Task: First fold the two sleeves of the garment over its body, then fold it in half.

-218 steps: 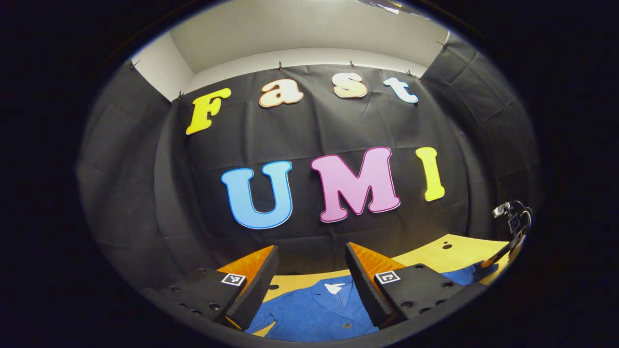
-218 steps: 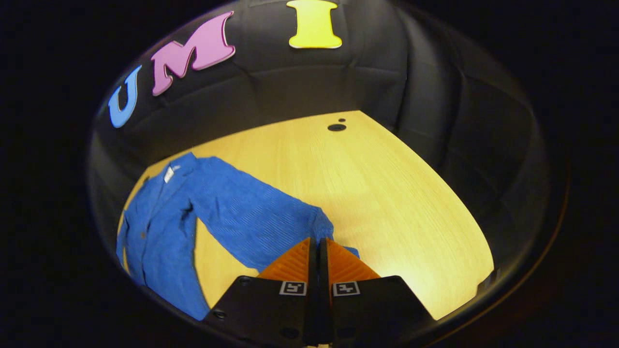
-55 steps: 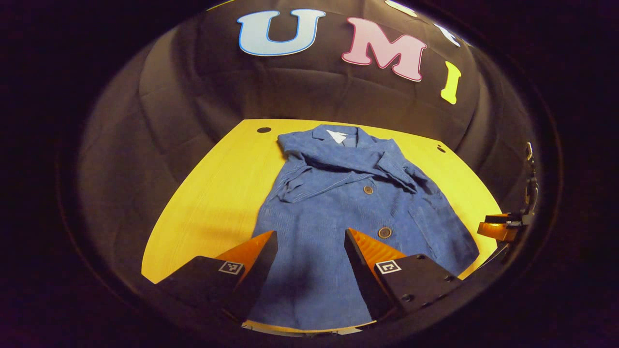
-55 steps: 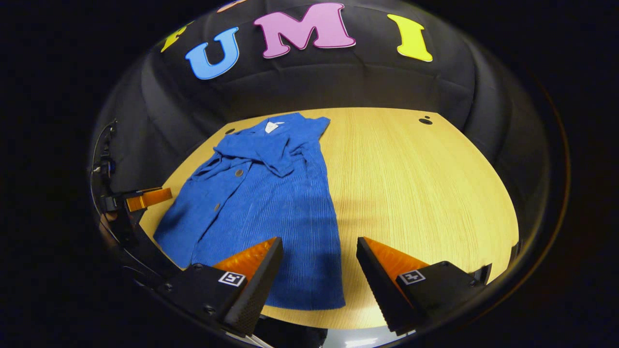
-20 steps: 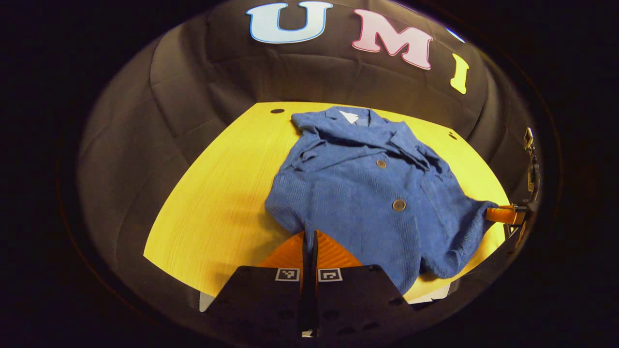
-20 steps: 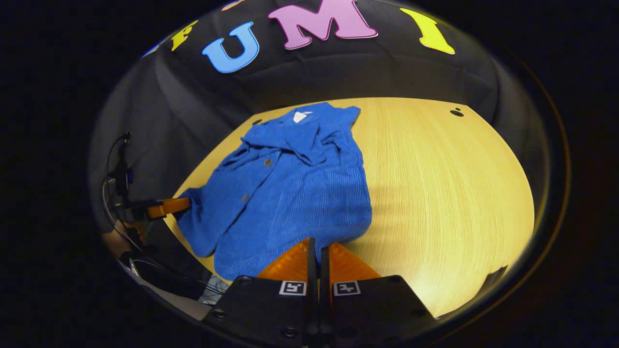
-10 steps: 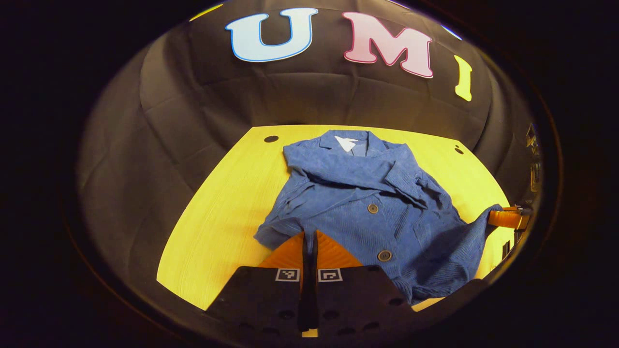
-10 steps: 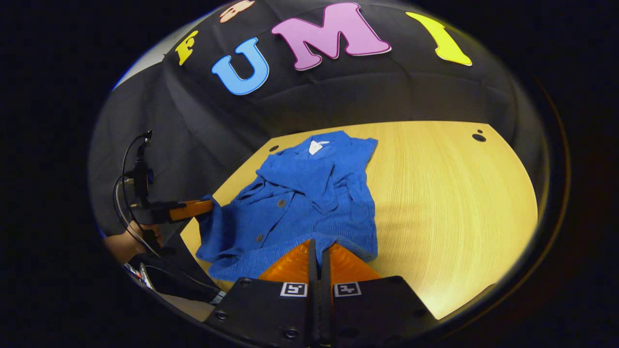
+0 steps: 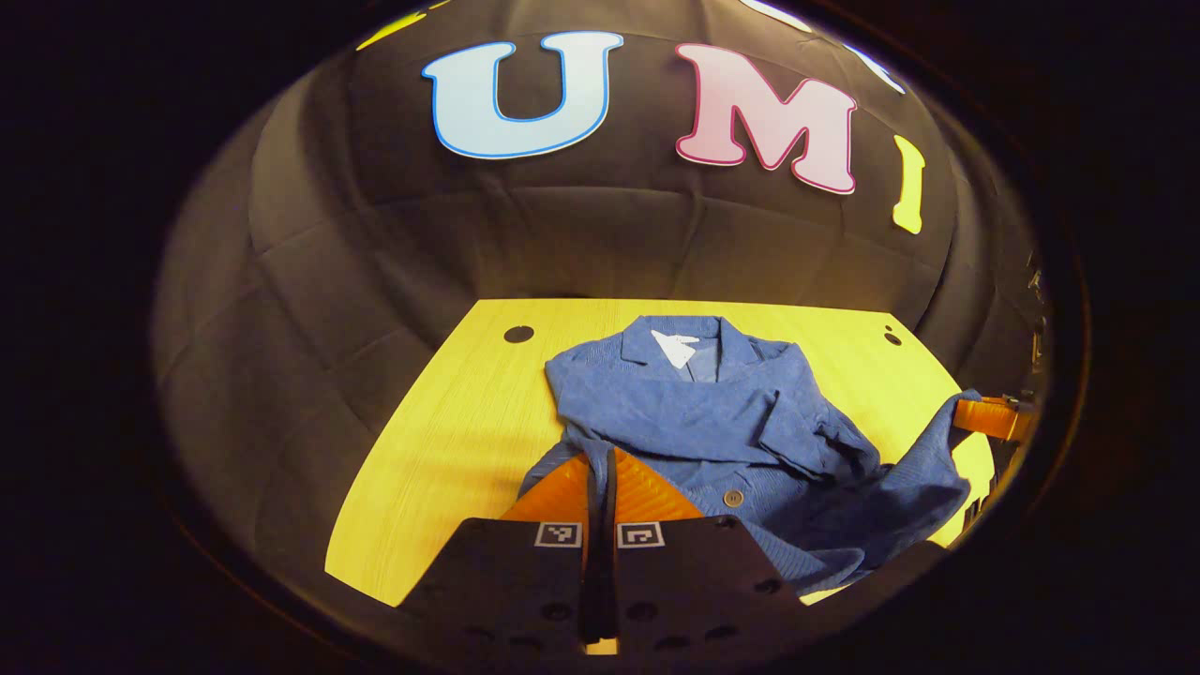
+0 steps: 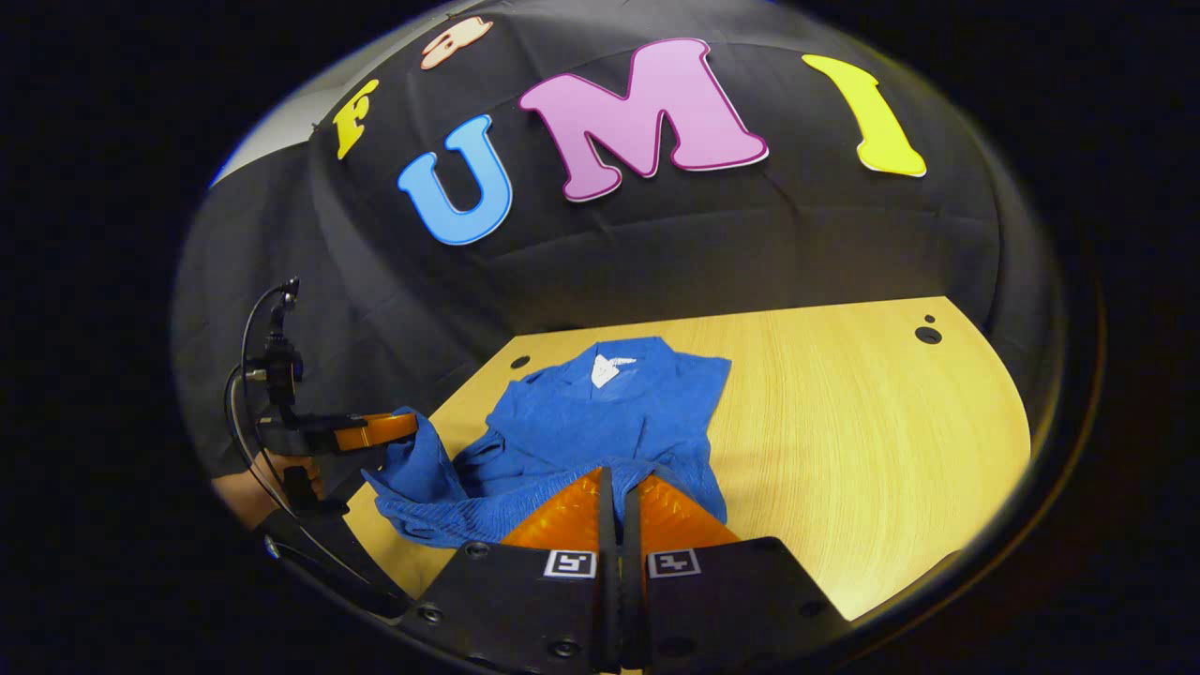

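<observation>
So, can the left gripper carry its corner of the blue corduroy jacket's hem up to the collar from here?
Probably yes. The left gripper is shut on the blue corduroy jacket; only the folded sleeves lie before the collar, and nothing stands on the wooden table in its path.

left claw (image 9: 601,469) fingers pressed together (raised) | right claw (image 10: 619,487) fingers pressed together

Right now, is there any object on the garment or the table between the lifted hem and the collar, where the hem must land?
Nothing visible. Both grippers, left gripper and right gripper, grip the hem; ahead lie only the jacket's folded sleeves, collar and bare table.
</observation>
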The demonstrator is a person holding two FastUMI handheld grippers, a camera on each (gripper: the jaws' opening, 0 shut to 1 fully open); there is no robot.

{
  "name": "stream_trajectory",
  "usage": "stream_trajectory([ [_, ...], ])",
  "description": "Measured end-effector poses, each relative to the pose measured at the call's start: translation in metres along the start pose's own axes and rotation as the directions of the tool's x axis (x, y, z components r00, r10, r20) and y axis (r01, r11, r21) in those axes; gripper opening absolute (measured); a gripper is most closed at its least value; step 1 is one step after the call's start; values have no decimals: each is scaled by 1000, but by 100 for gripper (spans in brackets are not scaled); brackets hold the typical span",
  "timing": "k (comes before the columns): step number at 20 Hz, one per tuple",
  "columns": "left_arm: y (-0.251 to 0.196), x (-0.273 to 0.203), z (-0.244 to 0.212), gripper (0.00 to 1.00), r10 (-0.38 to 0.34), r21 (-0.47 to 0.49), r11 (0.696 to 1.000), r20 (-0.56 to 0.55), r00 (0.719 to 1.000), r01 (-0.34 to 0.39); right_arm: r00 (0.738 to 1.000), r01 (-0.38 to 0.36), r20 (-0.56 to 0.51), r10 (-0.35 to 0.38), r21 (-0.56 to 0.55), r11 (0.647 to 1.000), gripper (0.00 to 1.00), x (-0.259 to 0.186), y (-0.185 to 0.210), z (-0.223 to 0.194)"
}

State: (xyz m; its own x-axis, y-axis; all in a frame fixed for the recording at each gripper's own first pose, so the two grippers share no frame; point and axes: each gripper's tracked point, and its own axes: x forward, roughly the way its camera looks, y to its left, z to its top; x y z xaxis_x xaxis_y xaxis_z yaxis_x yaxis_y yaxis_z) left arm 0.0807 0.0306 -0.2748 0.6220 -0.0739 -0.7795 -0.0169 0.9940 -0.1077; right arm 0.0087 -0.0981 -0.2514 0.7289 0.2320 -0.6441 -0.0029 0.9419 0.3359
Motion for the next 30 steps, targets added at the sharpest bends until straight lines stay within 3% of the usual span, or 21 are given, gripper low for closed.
stream_trajectory([
  [11, 35, 71, 56, 0, -44, 32, 998, -9, 999, 44, 988, 124, 100, -121, -32, 992, 5, 74, -4, 72],
  [20, 50, 121, 85, 0, -36, 66, 997, -30, 999, 38, 981, 185, 75, -180, -57, 981, 5, 150, -23, 94],
  [28, 40, 143, 133, 0, -42, 153, 988, 51, 998, 34, 959, 270, 100, -266, -35, 962, 5, 165, -50, 119],
  [29, 41, 139, 138, 14, -24, 151, 989, 82, 996, 11, 955, 283, 103, -279, -30, 959, 8, 162, -54, 121],
  [30, 41, 140, 144, 46, -6, 144, 989, 114, 993, -10, 953, 287, 108, -282, -31, 957, 30, 159, -52, 123],
])
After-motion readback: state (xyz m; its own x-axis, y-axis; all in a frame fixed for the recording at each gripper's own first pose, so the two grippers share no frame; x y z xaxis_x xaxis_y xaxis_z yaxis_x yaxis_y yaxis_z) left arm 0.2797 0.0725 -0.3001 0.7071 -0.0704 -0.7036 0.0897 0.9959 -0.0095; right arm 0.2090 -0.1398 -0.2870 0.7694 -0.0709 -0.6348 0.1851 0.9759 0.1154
